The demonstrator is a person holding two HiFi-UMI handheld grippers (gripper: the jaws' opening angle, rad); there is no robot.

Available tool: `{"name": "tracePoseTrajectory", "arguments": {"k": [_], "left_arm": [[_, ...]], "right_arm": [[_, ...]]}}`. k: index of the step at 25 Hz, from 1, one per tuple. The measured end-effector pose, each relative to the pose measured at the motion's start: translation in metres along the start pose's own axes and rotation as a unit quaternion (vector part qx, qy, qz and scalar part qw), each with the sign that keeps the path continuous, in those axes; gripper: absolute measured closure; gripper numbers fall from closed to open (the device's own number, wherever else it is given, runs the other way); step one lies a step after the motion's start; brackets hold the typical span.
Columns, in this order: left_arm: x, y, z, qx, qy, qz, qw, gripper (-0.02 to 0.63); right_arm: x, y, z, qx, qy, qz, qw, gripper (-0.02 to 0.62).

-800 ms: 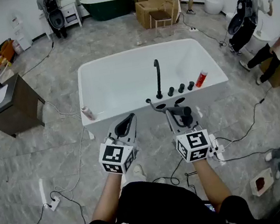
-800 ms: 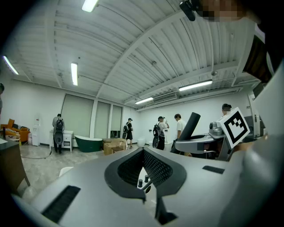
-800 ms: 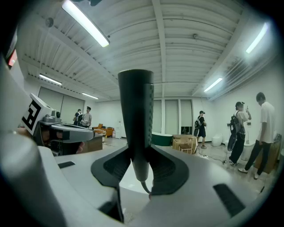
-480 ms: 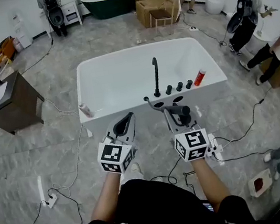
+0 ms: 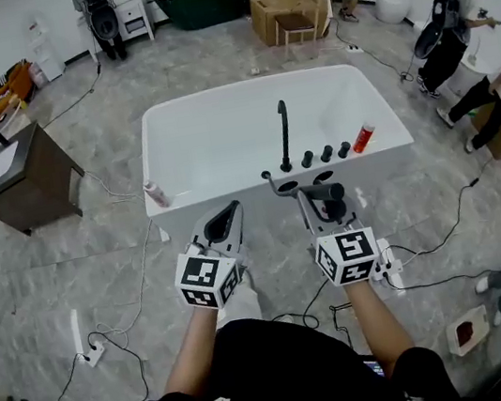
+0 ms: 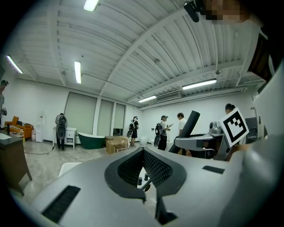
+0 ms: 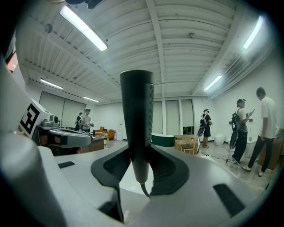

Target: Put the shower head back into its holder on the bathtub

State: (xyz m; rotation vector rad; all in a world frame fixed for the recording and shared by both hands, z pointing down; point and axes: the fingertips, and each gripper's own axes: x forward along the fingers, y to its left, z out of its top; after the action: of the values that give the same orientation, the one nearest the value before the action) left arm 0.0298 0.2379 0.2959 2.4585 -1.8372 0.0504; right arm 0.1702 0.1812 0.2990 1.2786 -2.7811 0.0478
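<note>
Shower head [image 5: 325, 195]: black, clamped by its handle in the right gripper [image 5: 321, 204], jaws closed on it from both sides. It is held crosswise just in front of the tub's [image 5: 219, 124] near rim, not seated in any holder. In the right gripper view the handle [image 7: 136, 119] stands upright between the pads, with the hose [image 7: 143, 189] leaving its lower end.

Left gripper [image 5: 224, 219]: jaws together, nothing between them, level beside the right gripper and short of the rim.

Tub rim fittings: a black spout [image 5: 284, 135], three knobs [image 5: 325, 154] to its right and two dark openings [image 5: 288, 188] at the edge nearest the shower head. A red bottle [image 5: 362, 138] lies past the knobs and a white bottle [image 5: 156, 195] sits on the rim's left end.

Several people stand in the background.
</note>
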Motion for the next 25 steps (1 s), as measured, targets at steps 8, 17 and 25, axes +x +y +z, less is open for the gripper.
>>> {"name": "tracePoseTrajectory", "arguments": {"k": [8, 17, 25], "left_arm": [[0.037, 0.016, 0.008, -0.016, 0.0, -0.01, 0.9998, 0.594], [0.099, 0.051, 0.013, -0.013, 0.005, -0.028, 0.9995, 0.594], [0.152, 0.098, 0.025, -0.017, 0.007, -0.041, 0.999, 0.594]], "right_arm": [[0.033, -0.013, 0.002, 0.005, -0.002, -0.001, 1.0, 0.457], [0.099, -0.037, 0.001, 0.008, 0.008, -0.006, 1.0, 0.457], [0.17, -0.053, 0.009, 0.009, 0.015, -0.015, 1.0, 0.457]]}}
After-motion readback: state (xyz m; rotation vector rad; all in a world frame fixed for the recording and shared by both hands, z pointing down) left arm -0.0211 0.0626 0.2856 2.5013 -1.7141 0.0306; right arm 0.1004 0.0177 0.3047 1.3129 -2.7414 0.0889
